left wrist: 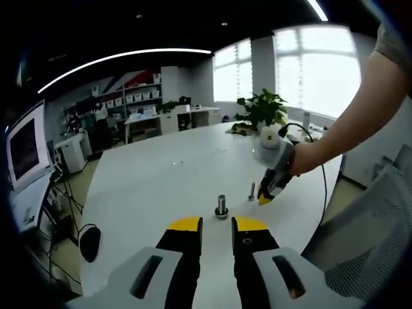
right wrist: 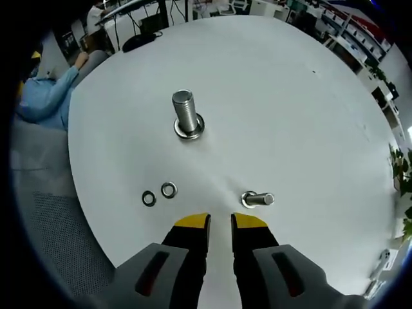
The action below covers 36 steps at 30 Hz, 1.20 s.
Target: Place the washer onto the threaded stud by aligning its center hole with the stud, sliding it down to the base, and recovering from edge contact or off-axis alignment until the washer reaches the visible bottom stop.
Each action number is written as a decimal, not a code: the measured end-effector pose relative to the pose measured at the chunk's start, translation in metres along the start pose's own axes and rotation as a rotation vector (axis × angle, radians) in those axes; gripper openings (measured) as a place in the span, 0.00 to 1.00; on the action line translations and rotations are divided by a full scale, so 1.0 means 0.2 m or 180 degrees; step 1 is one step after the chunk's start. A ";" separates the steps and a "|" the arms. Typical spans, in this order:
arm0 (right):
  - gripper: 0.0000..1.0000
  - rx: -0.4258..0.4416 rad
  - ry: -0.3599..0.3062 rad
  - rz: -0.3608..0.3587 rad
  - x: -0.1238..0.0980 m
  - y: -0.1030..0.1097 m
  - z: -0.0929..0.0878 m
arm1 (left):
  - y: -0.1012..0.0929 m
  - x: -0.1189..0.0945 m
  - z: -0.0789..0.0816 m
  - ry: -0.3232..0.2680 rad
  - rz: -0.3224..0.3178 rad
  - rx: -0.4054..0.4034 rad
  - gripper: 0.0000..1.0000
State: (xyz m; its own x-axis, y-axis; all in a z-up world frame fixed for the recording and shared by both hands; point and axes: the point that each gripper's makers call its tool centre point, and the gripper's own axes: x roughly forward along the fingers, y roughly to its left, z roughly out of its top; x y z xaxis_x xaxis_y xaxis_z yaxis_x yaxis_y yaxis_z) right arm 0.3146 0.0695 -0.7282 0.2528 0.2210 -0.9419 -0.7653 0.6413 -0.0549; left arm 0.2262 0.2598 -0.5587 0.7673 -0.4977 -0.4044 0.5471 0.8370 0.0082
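Pre-grasp step; two washers (right wrist: 158, 194) lay loose on worktop (right wrist: 309, 116), near big stud (right wrist: 187, 114); right gripper (right wrist: 220, 225) slightly parted, empty, hovered beside them; left gripper (left wrist: 217, 226) likewise empty; next: pinch one washer.

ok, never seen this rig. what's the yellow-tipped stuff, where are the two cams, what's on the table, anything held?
There is no robot arm here. A person holds a two-jaw gripper in each hand, and a fisheye camera rides on each, looking forward along its jaws.

In the left gripper view, the left gripper rises from the bottom, jaws slightly apart and empty. The person's other hand brings the right gripper in from the right.

In the right gripper view, the right gripper looks down at the white table, also empty. On the table stand a large threaded stud and a smaller bolt, with two loose washers beside them. Nothing is held yet.
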 end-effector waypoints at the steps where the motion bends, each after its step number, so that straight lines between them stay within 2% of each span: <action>1: 0.16 0.0003 -0.0006 0.0010 0.00 0.01 0.01 | 0.00 0.00 0.00 0.0002 -0.0003 0.0004 0.16; 5: 0.16 0.0022 -0.0038 0.0078 0.03 0.08 0.04 | -0.01 0.00 0.00 0.0008 -0.0021 0.0018 0.16; 10: 0.16 -0.0087 -0.0130 0.0178 0.04 0.17 0.08 | -0.01 0.00 0.00 0.0008 -0.0021 0.0000 0.16; 14: 0.16 -0.0153 -0.0072 0.0227 0.06 0.20 0.07 | -0.01 0.00 0.00 0.0008 -0.0024 -0.0006 0.16; 30: 0.19 -0.0307 -0.0140 0.0285 0.08 0.26 0.08 | -0.02 0.01 -0.02 0.0047 -0.0063 -0.0012 0.16; 36: 0.19 -0.0401 -0.0065 0.0291 0.09 0.26 0.06 | -0.02 0.00 -0.02 0.0045 -0.0055 -0.0022 0.16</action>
State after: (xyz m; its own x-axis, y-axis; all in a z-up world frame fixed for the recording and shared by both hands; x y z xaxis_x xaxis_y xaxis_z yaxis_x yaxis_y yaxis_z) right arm 0.2864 0.1162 -0.7438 0.1897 0.2901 -0.9380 -0.8536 0.5208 -0.0116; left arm 0.2240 0.2576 -0.5624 0.7531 -0.5087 -0.4172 0.5578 0.8299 -0.0051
